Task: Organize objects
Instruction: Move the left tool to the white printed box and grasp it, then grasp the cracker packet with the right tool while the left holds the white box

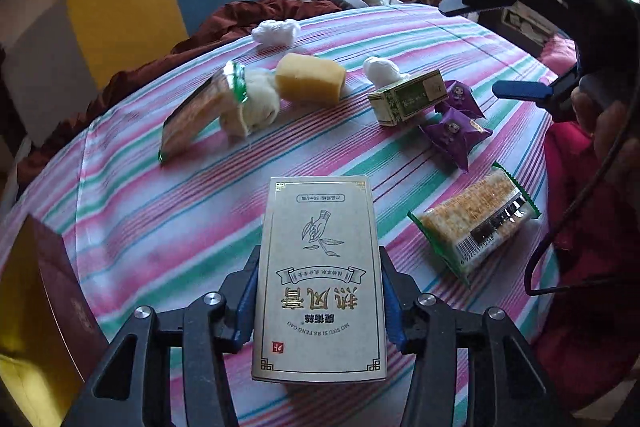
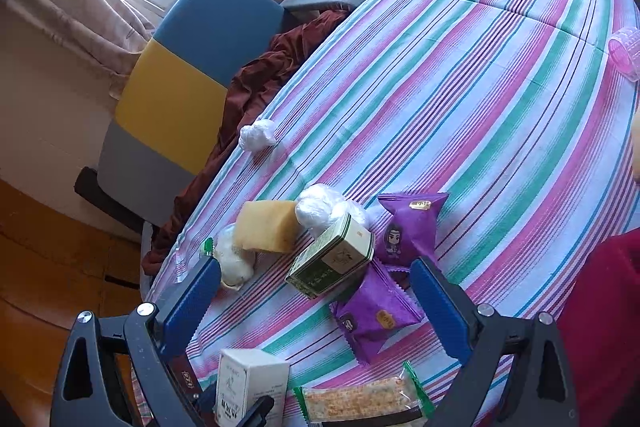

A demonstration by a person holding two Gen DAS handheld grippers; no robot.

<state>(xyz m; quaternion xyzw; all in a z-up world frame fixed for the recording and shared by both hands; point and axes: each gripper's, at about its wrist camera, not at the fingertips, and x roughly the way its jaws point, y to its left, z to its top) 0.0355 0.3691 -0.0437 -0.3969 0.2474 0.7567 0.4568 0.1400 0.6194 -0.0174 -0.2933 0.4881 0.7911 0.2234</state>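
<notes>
1. Left wrist view: we see the left gripper (image 1: 320,311) closed on a pale grey carton (image 1: 320,279) with gold printing; both blue pads press its long sides, and the carton sits raised above the striped cloth (image 1: 200,219).
2. We note that no earlier state is shown; the carton fills the gap between the pads.
3. Right of the carton, a green-edged cracker packet (image 1: 476,223) lies flat on the surface.
4. Beyond it, two purple snack pouches (image 1: 456,131) lie touching a small green-and-white box (image 1: 408,97).
5. Farther back we find a yellow block (image 1: 310,79), a white wrapped bundle (image 1: 256,107), and a second cracker packet (image 1: 200,115) leaning against that bundle.
6. Two crumpled white balls (image 1: 276,31) sit toward the far edge, well apart from each other.
7. Right wrist view: the right gripper (image 2: 316,311) stands wide open above the surface, with nothing between its pads; one purple pouch lies below the gap.
8. A dark red booklet (image 1: 60,291) sits at the left edge.
9. A blue, yellow and grey chair (image 2: 180,79) stands beside the surface.
</notes>
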